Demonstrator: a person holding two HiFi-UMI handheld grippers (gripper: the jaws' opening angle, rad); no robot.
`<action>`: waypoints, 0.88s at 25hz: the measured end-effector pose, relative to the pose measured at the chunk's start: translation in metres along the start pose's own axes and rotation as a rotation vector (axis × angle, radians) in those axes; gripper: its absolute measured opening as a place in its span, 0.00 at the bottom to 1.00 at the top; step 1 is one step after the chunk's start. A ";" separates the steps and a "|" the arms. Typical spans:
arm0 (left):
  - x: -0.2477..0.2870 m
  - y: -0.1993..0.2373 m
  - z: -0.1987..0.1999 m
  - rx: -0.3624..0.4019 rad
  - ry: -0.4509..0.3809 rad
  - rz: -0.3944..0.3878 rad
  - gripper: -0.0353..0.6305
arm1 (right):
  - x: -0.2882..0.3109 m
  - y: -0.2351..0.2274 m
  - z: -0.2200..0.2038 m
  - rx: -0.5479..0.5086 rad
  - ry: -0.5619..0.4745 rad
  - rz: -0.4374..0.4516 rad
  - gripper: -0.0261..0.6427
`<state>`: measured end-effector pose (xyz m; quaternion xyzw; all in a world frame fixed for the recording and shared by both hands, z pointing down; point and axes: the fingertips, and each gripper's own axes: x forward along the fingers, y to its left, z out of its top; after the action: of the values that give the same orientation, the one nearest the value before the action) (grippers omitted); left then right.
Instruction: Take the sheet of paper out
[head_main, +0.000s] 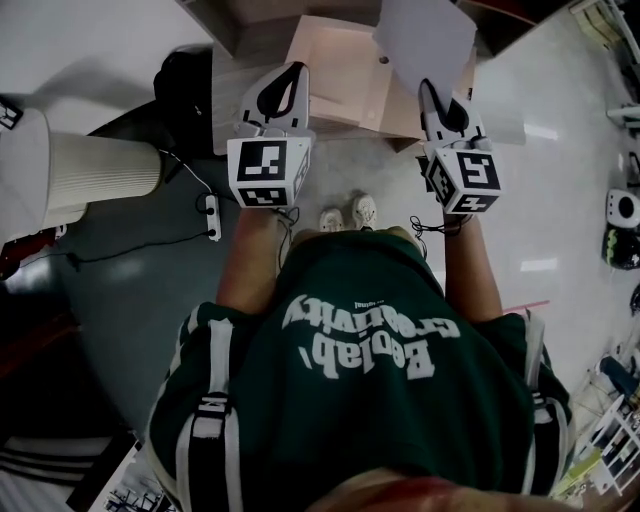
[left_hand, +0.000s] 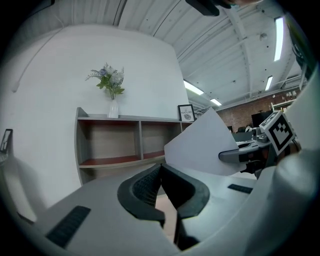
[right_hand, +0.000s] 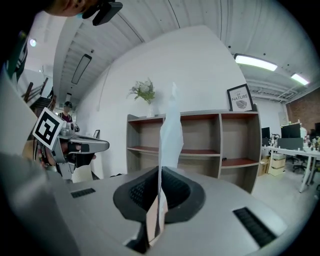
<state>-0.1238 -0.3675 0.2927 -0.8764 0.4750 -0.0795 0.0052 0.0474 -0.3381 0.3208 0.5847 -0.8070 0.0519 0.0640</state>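
Operator: person in a green shirt (head_main: 360, 380), standing; shoes (head_main: 348, 215) visible on the floor below, one gripper in each hand.
Marker cubes: one on each gripper, nearest the body, left cube (head_main: 268, 170) and right cube (head_main: 465, 180).
Left gripper (head_main: 292, 72): jaws closed tip to tip in its own view (left_hand: 159, 167). A peach-coloured strip shows in the slit behind the tips. Cannot tell whether anything is pinched there.
Right gripper (head_main: 426, 88): jaws clamped on the lower edge of the sheet (right_hand: 160, 172); the paper passes between the pads and stands up from them.
Sheet of paper (head_main: 425, 40): white, held in the air by the right gripper. Seen edge-on and upright in the right gripper view (right_hand: 172, 135), broadside and tilted in the left gripper view (left_hand: 200, 147). In the head view it lies over the right part of the folder; contact with the folder cannot be determined.
Peach folder (head_main: 340, 75): flat, on the top of the shelf unit, between the two grippers' tips. The left gripper's tip is at its left edge.
Shelf unit (left_hand: 110, 140): grey frame, open compartments, against a white wall ahead of both grippers.
Vase of flowers (left_hand: 111, 82): upright on the shelf top, left part.
Picture frame (left_hand: 186, 113): upright on the shelf top, right end.
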 end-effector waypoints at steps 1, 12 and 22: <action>-0.004 0.000 0.000 0.001 -0.002 -0.005 0.08 | -0.003 0.003 0.001 -0.002 0.000 -0.009 0.09; -0.053 0.008 -0.011 0.010 -0.011 -0.048 0.08 | -0.036 0.041 -0.004 0.023 -0.024 -0.086 0.09; -0.069 0.007 -0.012 0.016 -0.017 -0.068 0.08 | -0.051 0.053 -0.008 0.023 -0.033 -0.114 0.09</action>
<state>-0.1681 -0.3133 0.2951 -0.8926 0.4441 -0.0758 0.0135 0.0134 -0.2726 0.3196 0.6311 -0.7728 0.0476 0.0467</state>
